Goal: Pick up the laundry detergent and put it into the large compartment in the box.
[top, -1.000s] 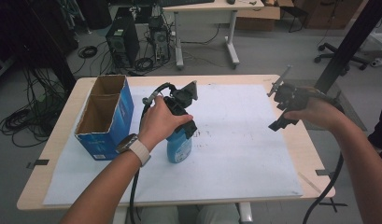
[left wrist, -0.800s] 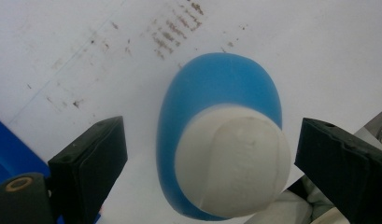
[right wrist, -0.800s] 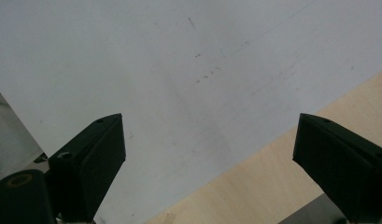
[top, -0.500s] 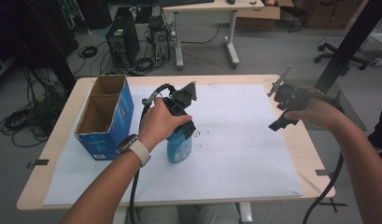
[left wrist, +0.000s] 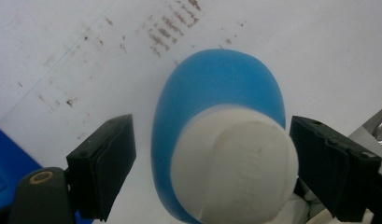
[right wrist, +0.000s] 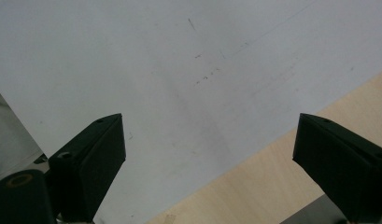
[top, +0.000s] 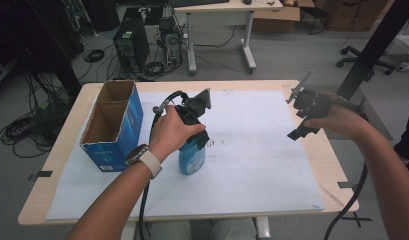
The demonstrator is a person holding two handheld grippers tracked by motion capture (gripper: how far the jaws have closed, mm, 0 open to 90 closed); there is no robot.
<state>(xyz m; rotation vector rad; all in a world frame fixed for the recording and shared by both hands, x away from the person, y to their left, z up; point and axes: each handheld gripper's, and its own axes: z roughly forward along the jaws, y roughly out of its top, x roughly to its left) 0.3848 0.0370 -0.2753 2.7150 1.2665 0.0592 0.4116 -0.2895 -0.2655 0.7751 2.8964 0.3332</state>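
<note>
High view: blue cardboard box (top: 113, 126) on table's (top: 52, 170) left, open-topped, both compartments bare. Blue bottle (top: 192, 157) upright beside it, white cap (left wrist: 235, 163) between left gripper's (left wrist: 207, 163) closing jaws, left pad untouching. Right gripper (right wrist: 207, 158) spread, holding nothing.

bottle (left wrist: 216, 107): smooth blue plastic, white cap | box (top: 114, 125): cardboard | table (top: 337, 165): pale wood

A blue bottle (top: 192, 159) with a white cap (left wrist: 235, 163) stood upright on the white sheet (top: 252, 150) covering the table, just to the right of the open blue cardboard box (top: 112, 125) and apart from it. Seen from above, its body was oval and smooth, the round cap sitting toward one end of it.
</note>
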